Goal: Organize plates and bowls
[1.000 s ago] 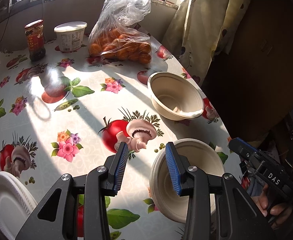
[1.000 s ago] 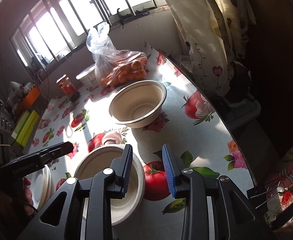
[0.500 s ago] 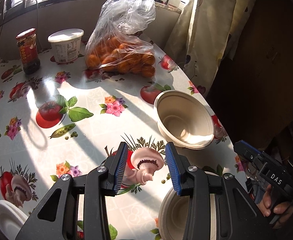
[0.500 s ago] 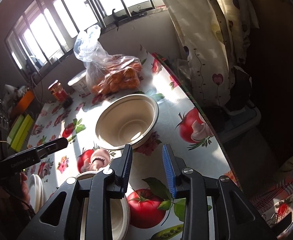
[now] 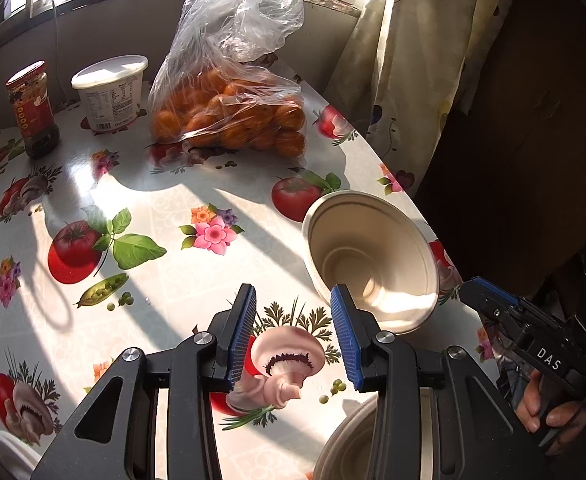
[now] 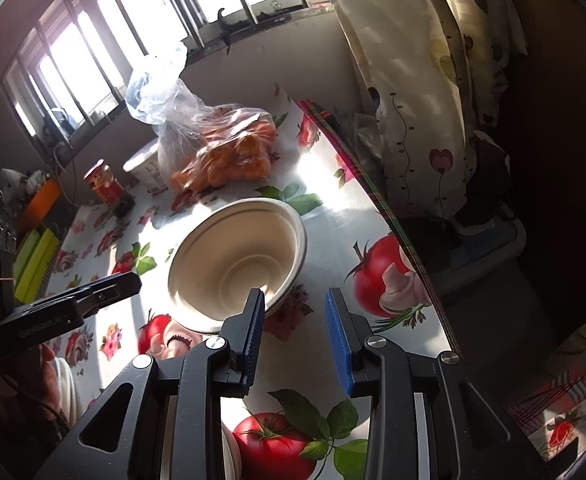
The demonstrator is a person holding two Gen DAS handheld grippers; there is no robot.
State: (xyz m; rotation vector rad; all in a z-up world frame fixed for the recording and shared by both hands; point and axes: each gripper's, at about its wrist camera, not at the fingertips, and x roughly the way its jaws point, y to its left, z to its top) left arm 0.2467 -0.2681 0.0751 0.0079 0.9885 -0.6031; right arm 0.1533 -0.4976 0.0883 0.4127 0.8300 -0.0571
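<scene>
- Left gripper point(image 5: 293, 334): jaws apart, nothing between them, above the printed tablecloth point(image 5: 173, 208).
- Deep bowl point(image 5: 373, 260): upright near the table's right edge, just ahead of both grippers.
- Second bowl point(image 5: 353, 444): low in frame, mostly hidden behind the left gripper's finger.
- Right gripper point(image 6: 293, 334): jaws apart, empty, left pad point(image 6: 255, 332) seemingly level with the deep bowl's near rim.
</scene>
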